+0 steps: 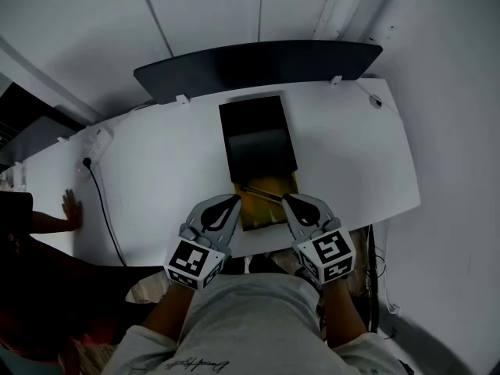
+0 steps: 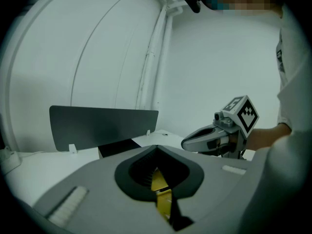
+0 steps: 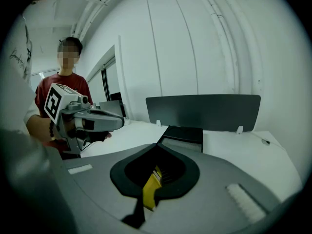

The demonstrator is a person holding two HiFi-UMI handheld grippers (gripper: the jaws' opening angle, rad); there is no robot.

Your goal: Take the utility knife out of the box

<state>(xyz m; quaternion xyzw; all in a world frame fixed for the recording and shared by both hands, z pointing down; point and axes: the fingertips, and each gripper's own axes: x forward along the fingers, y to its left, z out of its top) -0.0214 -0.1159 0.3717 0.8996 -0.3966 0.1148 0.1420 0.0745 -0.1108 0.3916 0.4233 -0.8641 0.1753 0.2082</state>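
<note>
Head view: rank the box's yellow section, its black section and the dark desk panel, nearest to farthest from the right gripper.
1. Yellow section, just left of the right gripper.
2. Black section, ahead of it.
3. Dark panel, along the far edge.

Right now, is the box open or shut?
Open: the box shows its yellow inside uncovered at the near end.

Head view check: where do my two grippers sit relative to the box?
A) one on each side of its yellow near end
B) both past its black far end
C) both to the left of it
A: the left gripper and the right gripper point in at the box from either side of its yellow near end.
</note>
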